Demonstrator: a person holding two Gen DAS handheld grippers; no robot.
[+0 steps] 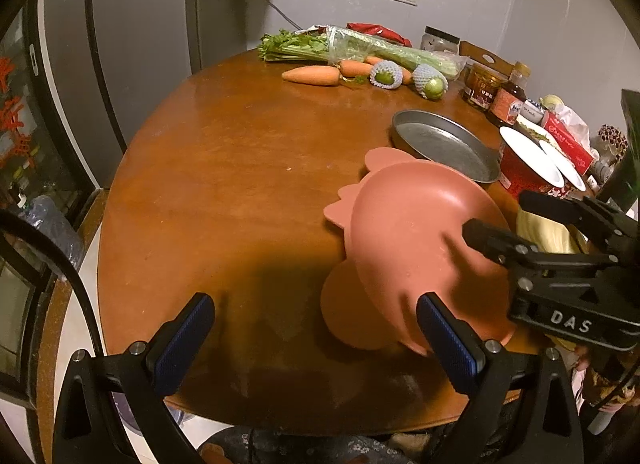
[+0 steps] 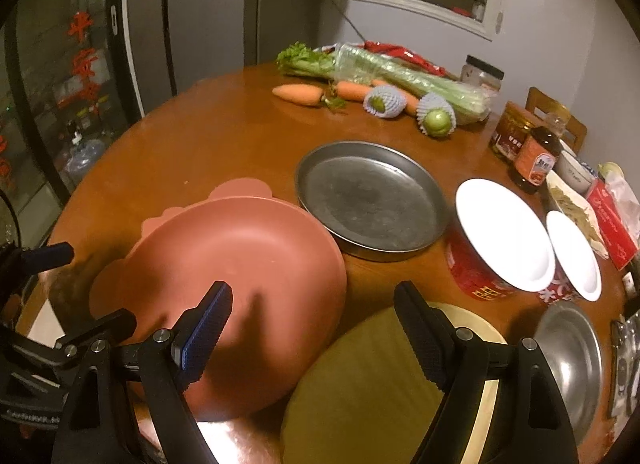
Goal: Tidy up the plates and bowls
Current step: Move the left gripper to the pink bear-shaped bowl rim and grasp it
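Note:
A pink bowl [image 1: 412, 240] [image 2: 240, 264] lies tilted on a pink scalloped plate [image 1: 384, 156] [image 2: 240, 189] on the round wooden table [image 1: 220, 164]. My right gripper [image 2: 314, 316] [image 1: 500, 216] stands open, one finger over the bowl's inside and the other over a yellow plate [image 2: 372, 392] beside it. My left gripper [image 1: 320, 336] is open and empty near the table's front edge, its right finger close to the bowl's lower rim. Behind sit a metal pan [image 2: 372, 200] [image 1: 444, 144], two red bowls with white insides [image 2: 504, 232] [image 2: 572, 256] and a metal dish [image 2: 576, 360].
Celery [image 2: 400, 72], carrots [image 2: 298, 93] and two net-wrapped fruits [image 2: 436, 118] lie at the table's far side. Jars and a sauce bottle [image 2: 536, 162] crowd the right rim, with a red tissue box [image 2: 612, 220]. A glass-door cabinet [image 1: 24, 136] stands left.

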